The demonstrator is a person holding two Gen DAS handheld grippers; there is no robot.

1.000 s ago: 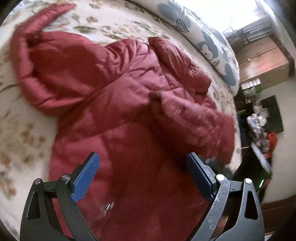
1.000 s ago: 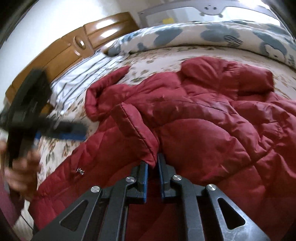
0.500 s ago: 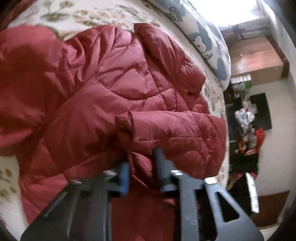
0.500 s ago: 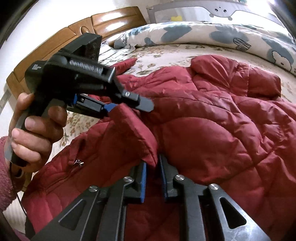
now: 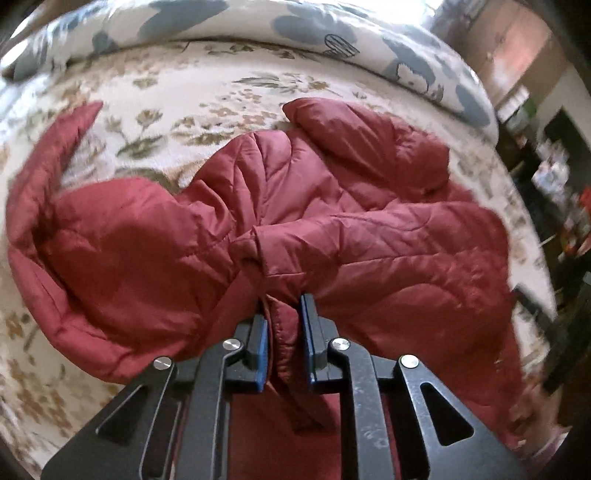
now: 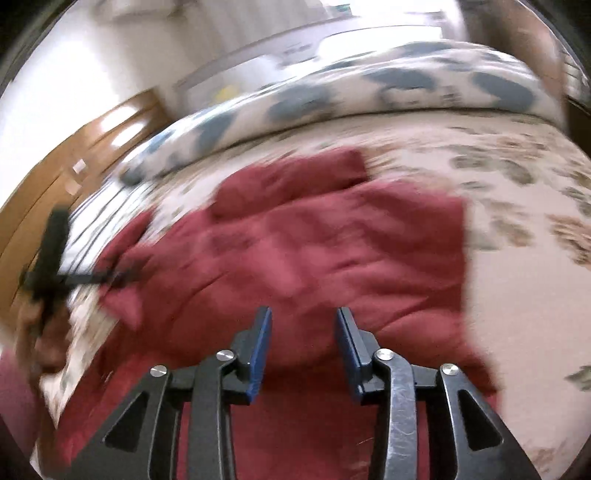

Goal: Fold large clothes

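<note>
Left wrist view: the left tool [image 5: 283, 317] is clenched on a bunched fold of the red padded jacket [image 5: 369, 229], the fabric pinched between its two blue pads [image 5: 260, 343]. The jacket lies spread over the bed [image 5: 221, 92], on a cream sheet with a floral print. One sleeve [image 5: 55, 155] curls up and away at the far left, and a folded part of the jacket reaches toward the top right. A rolled quilt [image 5: 258, 22] with blue patches runs along the far side of the bed, beyond the jacket.

Right wrist view: the picture is blurred. The right tool [image 6: 304, 332] is released, its blue pads [image 6: 258, 350] set apart with nothing between them, hovering above the jacket [image 6: 314, 240]. The jacket covers the middle of the bed [image 6: 517, 258], with bare floral sheet to its right. At the far left the left tool [image 6: 55, 273] shows as a dark smear touching the jacket's edge. The quilt [image 6: 369, 92] lies behind, and a wooden headboard [image 6: 74, 155] stands at the upper left.
</note>
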